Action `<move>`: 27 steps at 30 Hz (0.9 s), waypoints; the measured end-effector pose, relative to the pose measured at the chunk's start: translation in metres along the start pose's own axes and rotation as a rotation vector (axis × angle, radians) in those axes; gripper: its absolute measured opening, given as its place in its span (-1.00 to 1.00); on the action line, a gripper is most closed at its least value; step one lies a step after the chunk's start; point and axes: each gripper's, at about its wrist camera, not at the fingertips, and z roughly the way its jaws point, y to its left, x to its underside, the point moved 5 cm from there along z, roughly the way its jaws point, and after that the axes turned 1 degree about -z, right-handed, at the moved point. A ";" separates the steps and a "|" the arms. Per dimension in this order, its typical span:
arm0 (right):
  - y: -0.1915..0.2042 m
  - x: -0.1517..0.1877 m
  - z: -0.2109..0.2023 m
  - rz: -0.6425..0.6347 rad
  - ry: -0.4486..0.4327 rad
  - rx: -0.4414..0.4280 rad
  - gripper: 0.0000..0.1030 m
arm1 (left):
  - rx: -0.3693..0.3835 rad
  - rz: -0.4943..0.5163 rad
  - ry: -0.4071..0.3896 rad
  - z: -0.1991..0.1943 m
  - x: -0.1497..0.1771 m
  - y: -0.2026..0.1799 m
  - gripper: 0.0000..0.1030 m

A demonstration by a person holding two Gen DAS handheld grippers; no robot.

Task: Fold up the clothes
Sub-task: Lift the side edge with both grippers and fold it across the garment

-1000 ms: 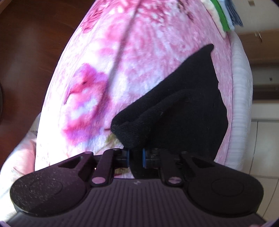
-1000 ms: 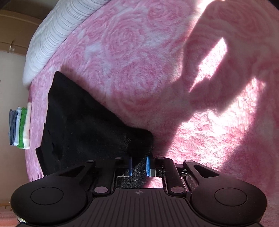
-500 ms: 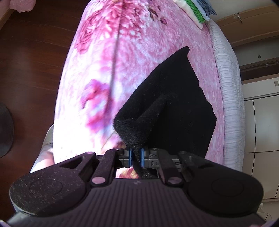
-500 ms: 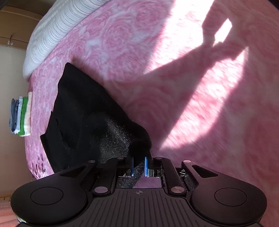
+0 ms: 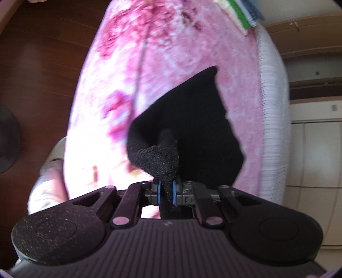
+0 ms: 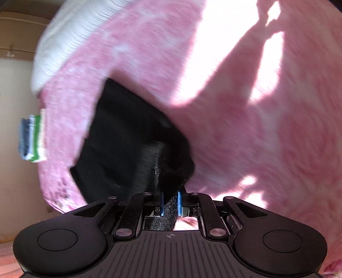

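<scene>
A black knit garment (image 5: 192, 128) lies spread on a pink flowered bedspread (image 5: 166, 53). My left gripper (image 5: 166, 193) is shut on a bunched corner of it, lifted off the bed. In the right wrist view the same black garment (image 6: 128, 139) hangs from my right gripper (image 6: 170, 204), which is shut on another bunched edge. The far part of the cloth still rests on the pink bedspread (image 6: 235, 107). Both views are blurred by motion.
A stack of folded clothes (image 5: 243, 12), white, green and blue, sits at the far end of the bed; the same stack (image 6: 33, 139) shows at the left. A white ribbed mattress edge (image 5: 271, 107) borders the bedspread. Dark wooden floor (image 5: 42, 64) lies left of the bed.
Both grippers have risen and pulled back, lifting their held corners of the black garment higher. More of the bed is in view and the cloth is drawn tauter.
</scene>
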 end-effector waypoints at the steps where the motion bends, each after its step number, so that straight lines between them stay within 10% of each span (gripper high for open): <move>1: 0.015 -0.010 -0.002 -0.010 -0.017 -0.013 -0.79 | 0.024 0.004 -0.006 0.002 -0.011 -0.015 -0.86; 6: 0.103 -0.065 0.012 -0.094 -0.123 -0.086 -0.74 | 0.145 0.025 -0.036 0.030 -0.077 -0.090 -0.75; 11: 0.186 -0.111 0.015 -0.217 -0.333 -0.139 -0.12 | 0.222 0.123 -0.088 0.058 -0.149 -0.159 -0.47; 17: 0.197 -0.119 0.028 -0.304 -0.398 -0.036 -0.04 | 0.050 0.310 -0.067 0.095 -0.201 -0.156 -0.41; 27: 0.152 -0.105 0.121 -0.540 -0.241 0.188 -0.04 | -0.132 0.385 0.114 0.175 -0.214 -0.079 -0.38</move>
